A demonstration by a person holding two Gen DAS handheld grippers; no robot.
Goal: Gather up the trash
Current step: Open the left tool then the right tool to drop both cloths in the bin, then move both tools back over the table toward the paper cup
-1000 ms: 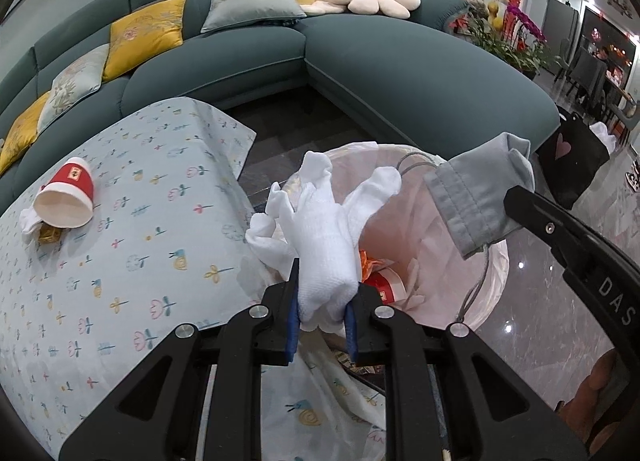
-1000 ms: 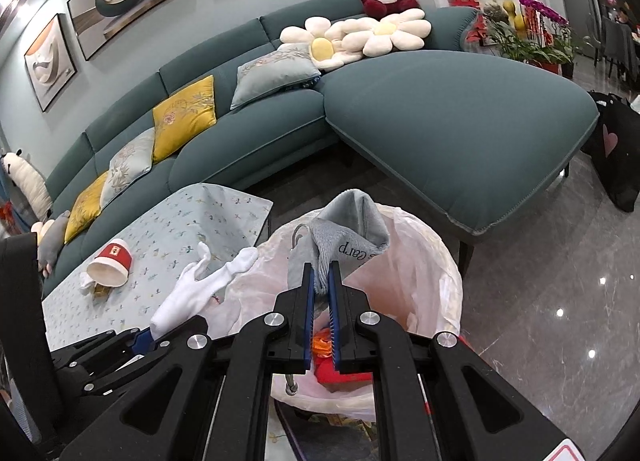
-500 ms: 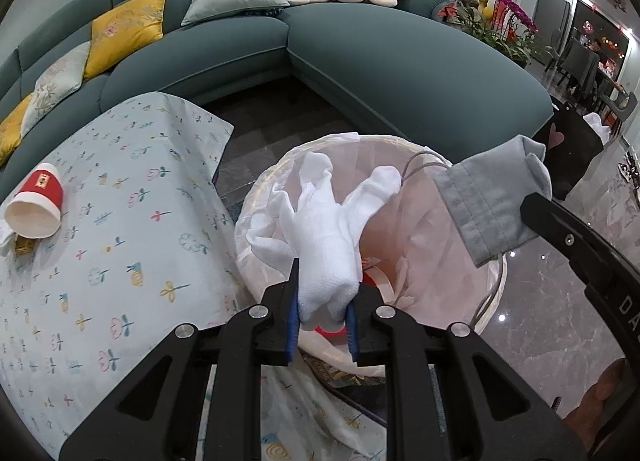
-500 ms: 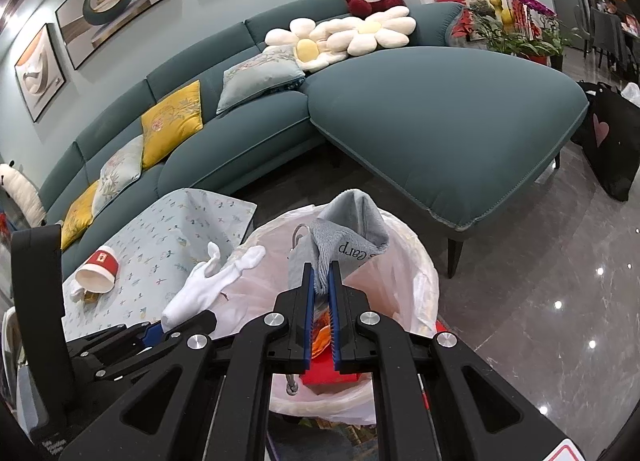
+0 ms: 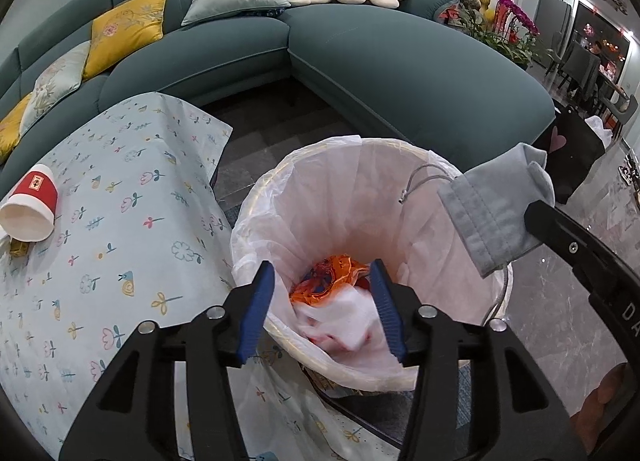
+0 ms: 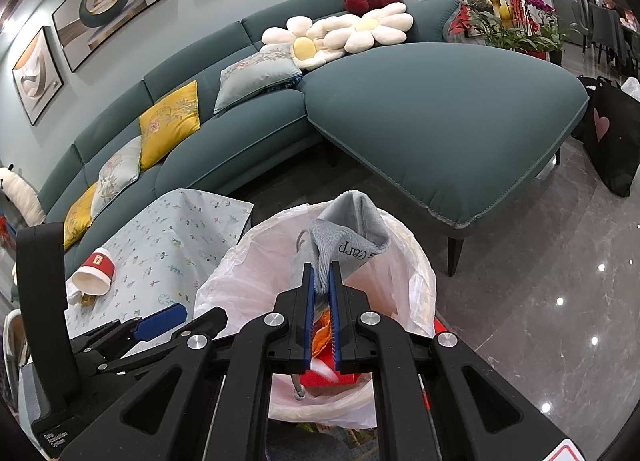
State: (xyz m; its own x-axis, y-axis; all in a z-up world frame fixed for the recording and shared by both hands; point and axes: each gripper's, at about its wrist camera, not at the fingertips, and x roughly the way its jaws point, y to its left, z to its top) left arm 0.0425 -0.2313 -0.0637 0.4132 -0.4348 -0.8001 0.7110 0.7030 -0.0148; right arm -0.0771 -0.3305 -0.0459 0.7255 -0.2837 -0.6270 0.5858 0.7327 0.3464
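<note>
A bin lined with a white bag (image 5: pixel 360 189) stands beside the table. My left gripper (image 5: pixel 321 268) hangs over its near rim, jaws opening, with nothing between the blue pads (image 5: pixel 256 309). A white cloth (image 5: pixel 340 321) lies in the bin beside an orange wrapper (image 5: pixel 332 277). My right gripper (image 6: pixel 321 267) is shut on a grey drawstring pouch (image 6: pixel 352 229) held above the bin (image 6: pixel 240 273); the pouch (image 5: pixel 492 213) hangs over the bin's right rim. A red paper cup (image 5: pixel 32 201) lies tipped on the table.
The table wears a flower-print cloth (image 5: pixel 120 221), and its corner touches the bin. A teal sofa (image 6: pixel 440 109) with cushions curves behind. A black bag (image 6: pixel 612 141) stands on the glossy floor at right. The left gripper's blue pad (image 6: pixel 160 321) shows low left in the right wrist view.
My left gripper's jaws have parted and the white cloth has dropped from them into the bin. The right gripper still holds the grey pouch in the same spot.
</note>
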